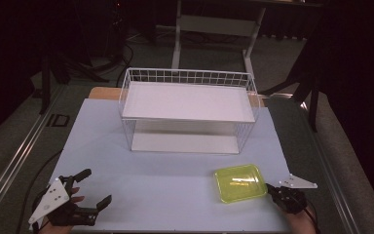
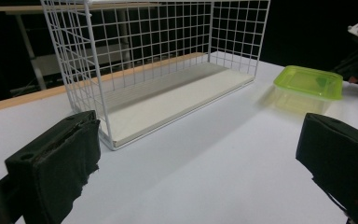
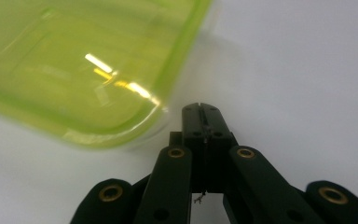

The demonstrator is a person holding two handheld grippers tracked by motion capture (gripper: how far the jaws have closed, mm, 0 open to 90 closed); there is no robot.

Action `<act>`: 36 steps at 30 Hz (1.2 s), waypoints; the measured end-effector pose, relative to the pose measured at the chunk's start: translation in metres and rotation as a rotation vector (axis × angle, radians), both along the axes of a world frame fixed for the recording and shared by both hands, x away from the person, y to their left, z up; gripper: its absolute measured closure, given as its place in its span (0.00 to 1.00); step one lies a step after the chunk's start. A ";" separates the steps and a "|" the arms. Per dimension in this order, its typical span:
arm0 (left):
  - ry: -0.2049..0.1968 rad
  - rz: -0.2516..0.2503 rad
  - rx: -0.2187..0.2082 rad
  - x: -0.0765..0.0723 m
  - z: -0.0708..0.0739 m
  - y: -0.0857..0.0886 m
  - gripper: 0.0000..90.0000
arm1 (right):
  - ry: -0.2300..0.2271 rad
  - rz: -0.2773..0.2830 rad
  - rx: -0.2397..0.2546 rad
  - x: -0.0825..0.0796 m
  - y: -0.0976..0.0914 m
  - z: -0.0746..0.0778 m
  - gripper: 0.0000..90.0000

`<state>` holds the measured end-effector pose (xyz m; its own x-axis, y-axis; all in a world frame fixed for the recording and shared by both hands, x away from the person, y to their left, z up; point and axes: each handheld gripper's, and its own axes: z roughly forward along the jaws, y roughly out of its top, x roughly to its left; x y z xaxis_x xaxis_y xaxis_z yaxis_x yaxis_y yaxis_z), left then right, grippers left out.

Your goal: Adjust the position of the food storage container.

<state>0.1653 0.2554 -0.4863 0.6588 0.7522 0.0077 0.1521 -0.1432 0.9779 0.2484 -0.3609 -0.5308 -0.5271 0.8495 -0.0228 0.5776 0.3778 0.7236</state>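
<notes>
A clear food box with a lime-green lid [image 1: 240, 183] sits on the pale table near its front right; the lid [image 2: 308, 81] [image 3: 81, 65] looks snapped on. My right gripper [image 1: 272, 188] [image 3: 200, 108] is shut with nothing between its jaws, tips just off the box's near right corner; I cannot tell if they touch it. At the front left my left gripper [image 1: 97, 187] [image 2: 198, 163] lies low over the table, jaws wide open and empty, aimed toward the white wire basket [image 1: 187, 78] [image 2: 93, 79].
The wire basket rack carries a white upper shelf [image 1: 187, 100] and a lower white board [image 2: 168, 100], open at the front. The table's front edge [image 1: 175, 230] runs just ahead of both hands. Stands and a desk frame [image 1: 214, 24] lie in the dark behind.
</notes>
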 end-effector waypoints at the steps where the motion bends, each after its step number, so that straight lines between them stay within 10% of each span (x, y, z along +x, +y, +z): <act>1: 0.000 0.001 0.001 0.000 0.000 0.000 0.01 | 0.002 -0.001 0.005 0.003 -0.001 0.000 1.00; 36: 0.011 -0.011 0.007 0.001 -0.002 -0.002 0.01 | 0.058 0.283 0.024 0.032 0.101 -0.002 1.00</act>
